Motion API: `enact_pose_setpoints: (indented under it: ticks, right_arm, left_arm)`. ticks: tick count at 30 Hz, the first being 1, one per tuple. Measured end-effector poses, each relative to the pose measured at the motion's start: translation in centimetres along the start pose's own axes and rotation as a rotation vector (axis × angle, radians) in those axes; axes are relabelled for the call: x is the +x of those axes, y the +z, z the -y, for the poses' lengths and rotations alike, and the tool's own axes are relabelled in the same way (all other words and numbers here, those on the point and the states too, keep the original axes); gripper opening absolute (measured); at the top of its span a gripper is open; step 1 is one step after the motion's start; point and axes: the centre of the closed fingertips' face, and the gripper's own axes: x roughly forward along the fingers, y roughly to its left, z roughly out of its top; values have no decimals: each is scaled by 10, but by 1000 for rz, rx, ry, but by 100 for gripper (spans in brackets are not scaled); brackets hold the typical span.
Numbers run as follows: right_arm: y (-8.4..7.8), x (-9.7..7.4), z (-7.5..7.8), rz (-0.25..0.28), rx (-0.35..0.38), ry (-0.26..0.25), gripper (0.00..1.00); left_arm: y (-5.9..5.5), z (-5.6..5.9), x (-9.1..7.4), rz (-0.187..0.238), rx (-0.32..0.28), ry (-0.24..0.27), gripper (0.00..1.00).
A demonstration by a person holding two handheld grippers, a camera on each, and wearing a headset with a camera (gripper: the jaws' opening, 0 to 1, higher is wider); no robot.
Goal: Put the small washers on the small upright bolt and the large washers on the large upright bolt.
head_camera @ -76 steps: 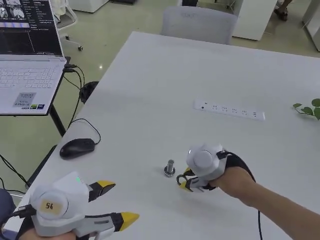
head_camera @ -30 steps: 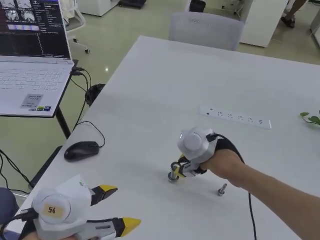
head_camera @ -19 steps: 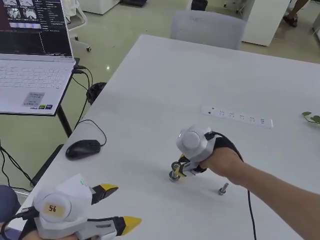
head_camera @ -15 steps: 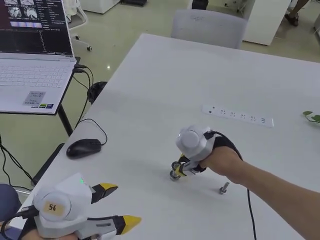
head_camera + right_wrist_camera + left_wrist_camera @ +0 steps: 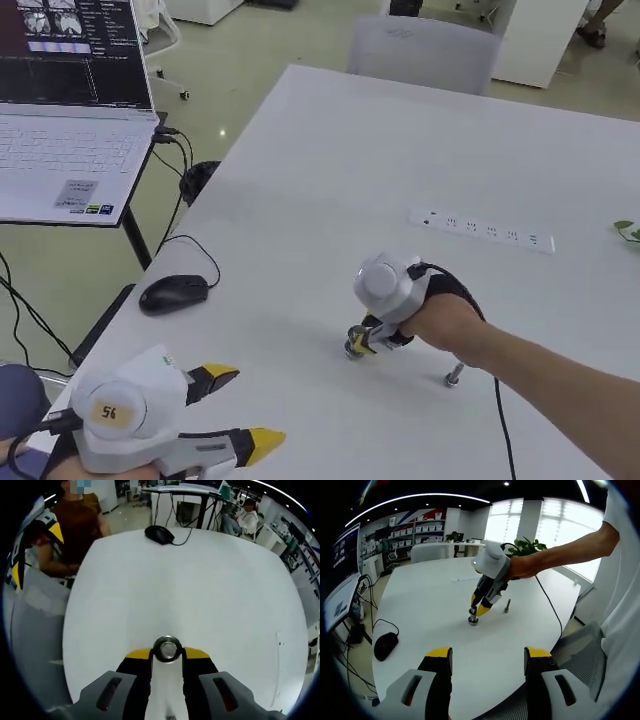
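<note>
The large upright bolt (image 5: 355,345) stands near the table's front middle. My right gripper (image 5: 362,343) has its tips right at the bolt's top. In the right gripper view its yellow fingertips (image 5: 140,654) are shut on a large washer (image 5: 167,649), a steel ring with the bolt's end showing through its hole. The small bolt (image 5: 455,377) stands just right of it, beside the forearm. My left gripper (image 5: 243,405) hovers at the front left, open and empty. From it I see the right gripper (image 5: 477,608), the large bolt (image 5: 472,620) and the small bolt (image 5: 507,605).
A black mouse (image 5: 173,292) with its cable lies at the table's left edge. A white power strip (image 5: 480,229) lies across the far right. An open laptop (image 5: 60,150) sits on a side stand to the left, and a grey chair (image 5: 425,45) stands at the far end.
The right gripper has carried the washer left from beside the large bolt to over its top, and has barely moved in the last second. The left gripper has stayed put.
</note>
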Motion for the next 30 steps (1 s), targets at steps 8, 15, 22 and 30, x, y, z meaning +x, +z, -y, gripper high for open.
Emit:
enact_pose_setpoints:
  ticks: [8, 15, 22, 30]
  right_arm:
    - [-7, 11, -1, -13, 26, 3, 24]
    - [-10, 19, -1, -23, 45, 7, 24]
    - [-13, 23, 0, -23, 72, 17, 24]
    - [-14, 25, 0, -16, 87, 15, 24]
  left_arm:
    - [-3, -2, -3, -2, -7, 10, 57]
    - [-4, -4, -6, -2, -12, 18, 57]
    - [-4, -2, -3, -3, -11, 15, 57]
    - [-3, 0, -1, -4, -6, 9, 57]
